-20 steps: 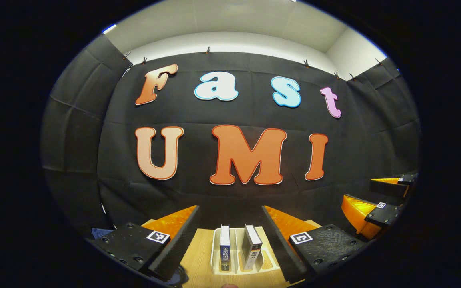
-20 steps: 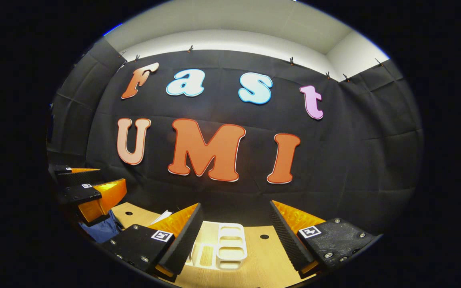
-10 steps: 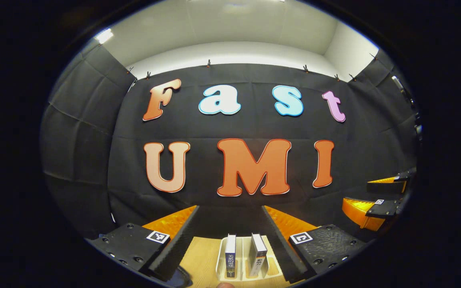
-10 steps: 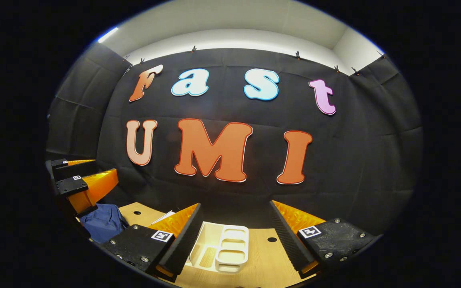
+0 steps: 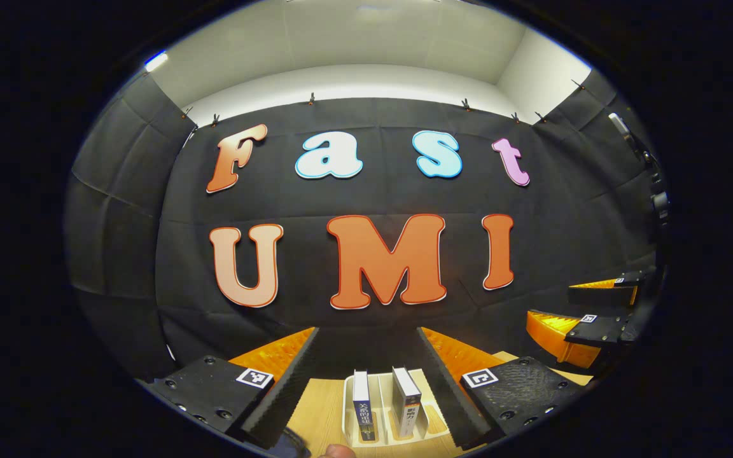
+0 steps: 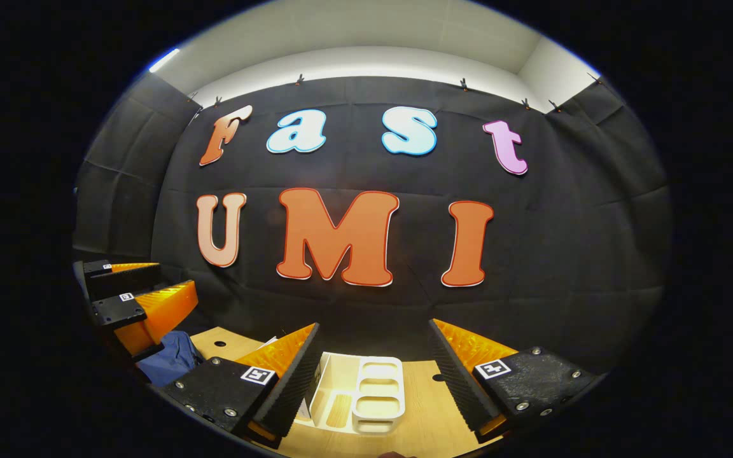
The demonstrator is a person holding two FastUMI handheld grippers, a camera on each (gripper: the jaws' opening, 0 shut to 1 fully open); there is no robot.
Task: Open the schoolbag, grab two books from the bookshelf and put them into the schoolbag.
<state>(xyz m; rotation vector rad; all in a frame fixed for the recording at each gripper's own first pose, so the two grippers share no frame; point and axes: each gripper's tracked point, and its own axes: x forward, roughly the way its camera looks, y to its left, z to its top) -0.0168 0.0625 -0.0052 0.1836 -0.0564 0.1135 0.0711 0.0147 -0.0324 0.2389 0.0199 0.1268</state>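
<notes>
My left gripper (image 5: pixel 366 381) is spread wide and holds nothing; between its fingers, farther along the wooden table (image 5: pixel 322 407), two books (image 5: pixel 360 407) stand upright in the white bookshelf (image 5: pixel 382 439). My right gripper (image 6: pixel 373 375) gapes wide too, empty, above the bookshelf's end (image 6: pixel 376 407). The blue schoolbag (image 6: pixel 172 362) lies left on the table, under the left gripper.
</notes>
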